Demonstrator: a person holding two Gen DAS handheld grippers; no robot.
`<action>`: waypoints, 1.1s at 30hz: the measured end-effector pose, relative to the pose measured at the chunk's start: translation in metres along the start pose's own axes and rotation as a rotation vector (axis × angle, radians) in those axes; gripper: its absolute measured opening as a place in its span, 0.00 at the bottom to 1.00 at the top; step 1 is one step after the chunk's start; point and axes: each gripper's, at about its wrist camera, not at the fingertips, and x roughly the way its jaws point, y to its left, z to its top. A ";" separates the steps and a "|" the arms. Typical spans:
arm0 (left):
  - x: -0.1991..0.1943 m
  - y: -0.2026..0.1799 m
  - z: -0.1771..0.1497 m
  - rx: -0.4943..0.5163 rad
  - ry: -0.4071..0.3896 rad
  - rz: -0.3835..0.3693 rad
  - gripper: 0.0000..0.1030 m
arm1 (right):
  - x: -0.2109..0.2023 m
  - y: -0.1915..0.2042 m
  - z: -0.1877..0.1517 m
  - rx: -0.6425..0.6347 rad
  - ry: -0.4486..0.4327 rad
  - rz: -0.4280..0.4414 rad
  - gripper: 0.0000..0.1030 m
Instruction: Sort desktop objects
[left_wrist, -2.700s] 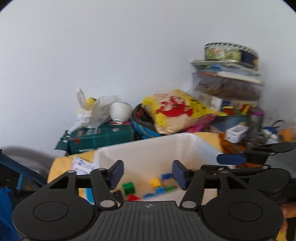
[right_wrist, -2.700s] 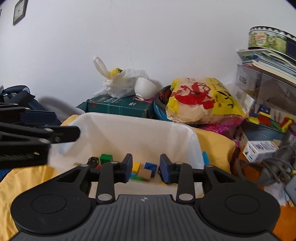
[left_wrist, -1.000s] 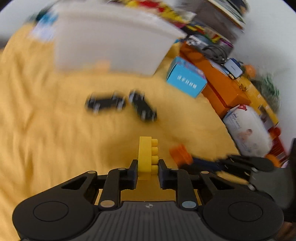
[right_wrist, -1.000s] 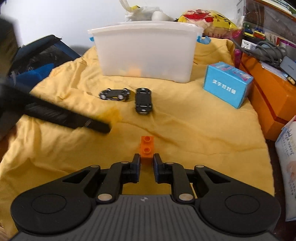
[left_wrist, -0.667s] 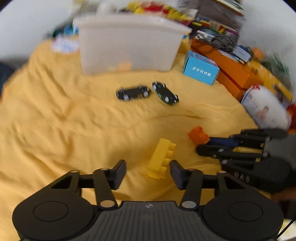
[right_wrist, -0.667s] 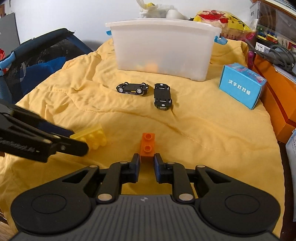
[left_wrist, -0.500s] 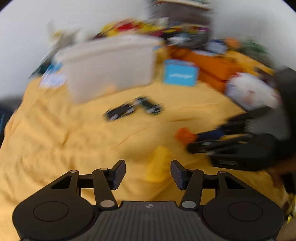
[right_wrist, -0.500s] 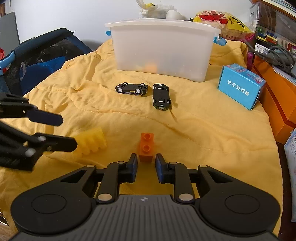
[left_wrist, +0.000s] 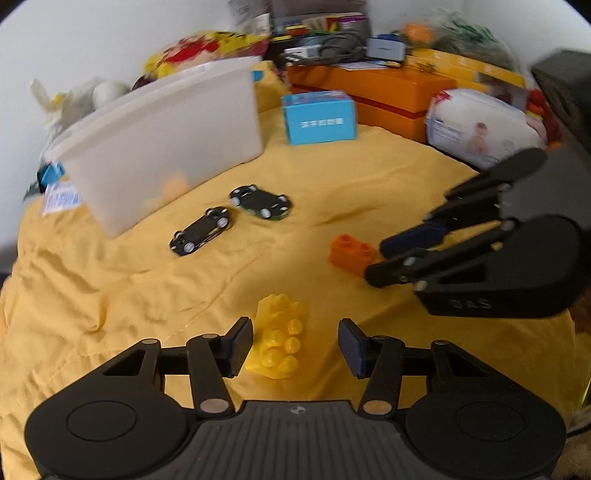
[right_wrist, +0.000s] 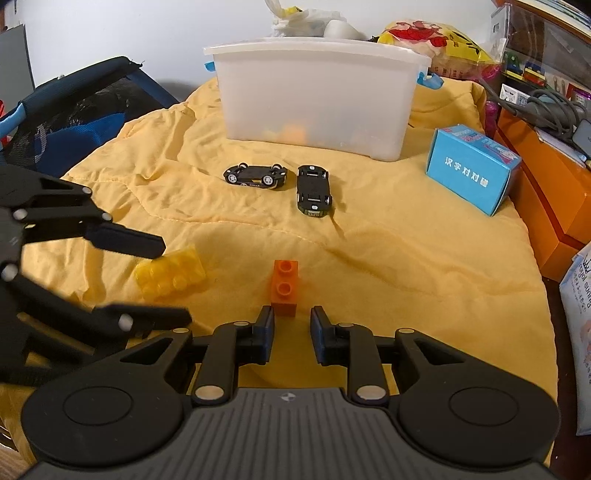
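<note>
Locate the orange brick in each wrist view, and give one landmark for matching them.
Left wrist view: orange brick right of centre on the yellow cloth, just off the tips of the right tool.
Right wrist view: orange brick low centre, just ahead of the right tool, not gripped.
Shared landmark: the white bin, with two black toy cars in front of it.

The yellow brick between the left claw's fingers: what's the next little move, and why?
Probably back the left gripper away. Its jaws are closing slightly, yet stand clear of the yellow brick, which lies loose on the yellow cloth, seemingly placed.
</note>
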 end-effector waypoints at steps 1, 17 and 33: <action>0.001 0.002 0.000 -0.007 0.001 -0.003 0.52 | 0.000 0.001 0.001 -0.002 -0.003 -0.002 0.24; 0.011 0.027 -0.011 -0.201 0.016 -0.053 0.26 | 0.019 0.015 0.019 -0.045 -0.006 -0.020 0.31; -0.070 0.095 0.114 -0.139 -0.344 0.104 0.26 | -0.032 -0.013 0.115 -0.074 -0.283 -0.052 0.17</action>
